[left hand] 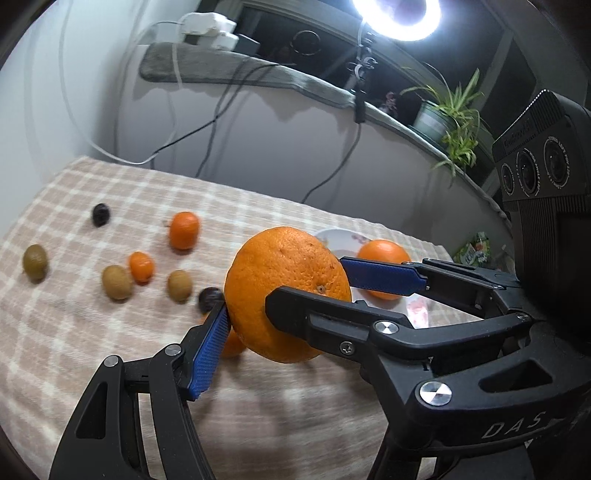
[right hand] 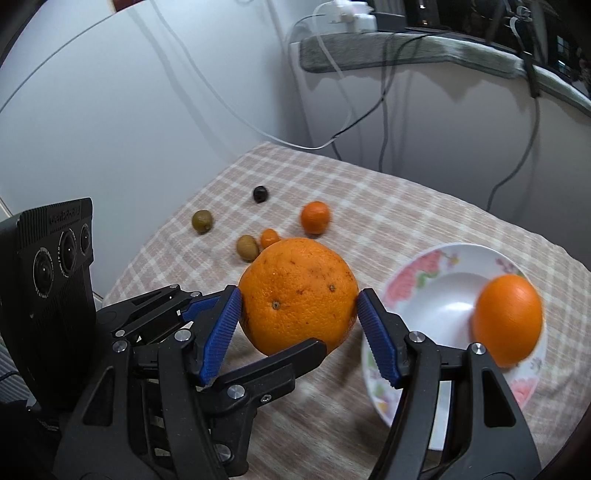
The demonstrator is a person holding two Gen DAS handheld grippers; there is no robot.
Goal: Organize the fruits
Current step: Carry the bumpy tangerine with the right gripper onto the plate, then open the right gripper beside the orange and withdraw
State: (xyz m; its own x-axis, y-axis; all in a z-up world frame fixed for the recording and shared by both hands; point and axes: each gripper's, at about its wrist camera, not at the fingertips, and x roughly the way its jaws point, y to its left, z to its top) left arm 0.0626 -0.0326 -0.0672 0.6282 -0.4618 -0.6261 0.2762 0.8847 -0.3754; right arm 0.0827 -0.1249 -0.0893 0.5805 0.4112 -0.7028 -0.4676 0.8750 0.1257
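A large orange (left hand: 284,266) (right hand: 295,291) hangs above the checked tablecloth (left hand: 110,350), and both grippers are shut on it. My left gripper (left hand: 286,310) has one blue pad (left hand: 208,350) on the orange's left side. Its other finger is hidden behind the right gripper (left hand: 310,282). In the right wrist view, my right gripper (right hand: 298,295) presses from both sides, and a black finger (right hand: 288,360) of the left gripper crosses under the fruit. Right of it, a flowered bowl (right hand: 417,273) (left hand: 332,236) holds a second orange (right hand: 508,319) (left hand: 384,254).
Small fruits lie on the cloth to the left: a mandarin (left hand: 184,229), a kumquat (left hand: 141,266), brown-green fruits (left hand: 117,282) and dark ones (left hand: 100,214). Cables (left hand: 221,110) hang down the wall behind. A ledge (left hand: 258,74) carries a ring light (left hand: 395,22) and a plant (left hand: 450,114).
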